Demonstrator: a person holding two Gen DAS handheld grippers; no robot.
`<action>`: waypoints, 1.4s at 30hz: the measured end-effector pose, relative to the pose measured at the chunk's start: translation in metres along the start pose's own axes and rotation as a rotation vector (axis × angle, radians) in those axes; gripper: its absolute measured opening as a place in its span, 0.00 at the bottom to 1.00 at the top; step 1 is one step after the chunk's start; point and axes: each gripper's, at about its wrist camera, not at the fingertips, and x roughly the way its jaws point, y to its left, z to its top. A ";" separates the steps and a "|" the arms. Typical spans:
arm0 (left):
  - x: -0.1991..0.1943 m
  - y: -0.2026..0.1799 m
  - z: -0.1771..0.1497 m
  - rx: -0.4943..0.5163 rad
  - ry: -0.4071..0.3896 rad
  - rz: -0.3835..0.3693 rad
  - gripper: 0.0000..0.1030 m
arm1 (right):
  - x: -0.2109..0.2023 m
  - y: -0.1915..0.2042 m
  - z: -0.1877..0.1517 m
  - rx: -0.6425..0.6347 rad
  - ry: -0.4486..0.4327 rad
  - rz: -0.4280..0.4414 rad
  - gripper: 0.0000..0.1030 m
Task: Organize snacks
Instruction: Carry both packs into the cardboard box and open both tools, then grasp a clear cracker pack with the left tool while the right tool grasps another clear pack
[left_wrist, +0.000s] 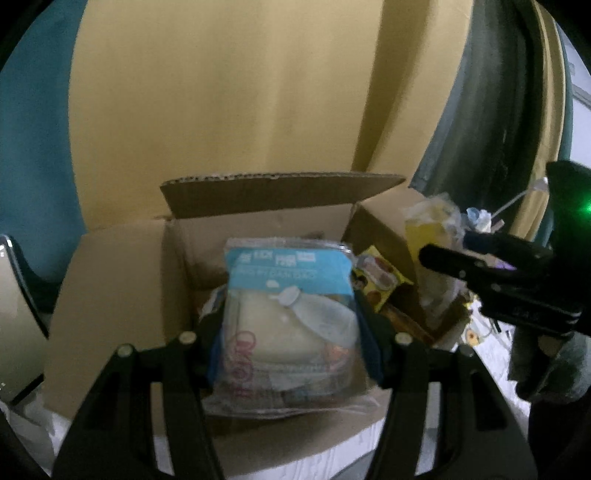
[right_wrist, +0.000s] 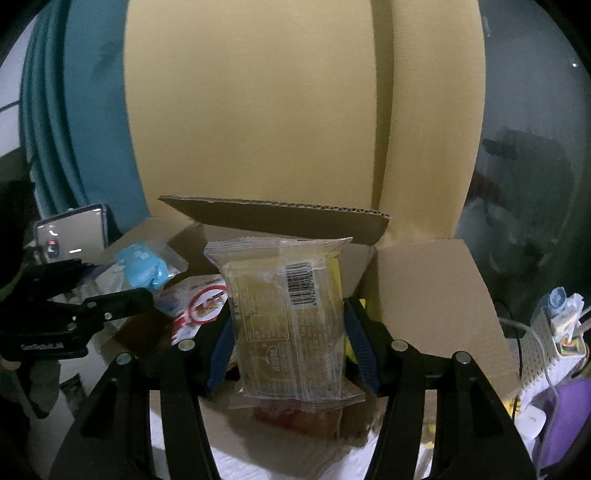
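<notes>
White tabletop (left_wrist: 325, 458) nearest. Left gripper (left_wrist: 291, 339) clamps blue-labelled snack pack (left_wrist: 288, 314) over open cardboard box (left_wrist: 118, 295). Right gripper (right_wrist: 291, 354) pinches clear yellowish snack packet (right_wrist: 288, 317) above same box. Yellow curtain (left_wrist: 221, 92) far behind.

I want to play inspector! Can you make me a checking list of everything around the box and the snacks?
Surface: white textured cover under the box.
Job's things: open cardboard box with flaps up; blue-label packet and clear packet held over it; yellow pack and red-and-white pack inside.
Clutter: phone beside the box; small bottle and bits on the other side; purple thing.
Grippers: left hand-held gripper shut on the blue-label packet; right hand-held gripper shut on the clear packet.
Cables: white cable by the bottle.
Surroundings: yellow cushion, teal fabric behind.
</notes>
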 end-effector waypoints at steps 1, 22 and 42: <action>0.004 0.002 0.001 -0.006 0.004 -0.003 0.59 | 0.006 -0.002 0.001 0.005 0.005 -0.003 0.59; -0.058 -0.010 -0.011 -0.015 -0.046 -0.005 0.88 | -0.031 0.014 -0.008 -0.018 -0.035 -0.048 0.89; -0.141 -0.039 -0.100 -0.003 0.017 -0.052 0.92 | -0.131 0.048 -0.072 0.010 -0.012 -0.057 0.90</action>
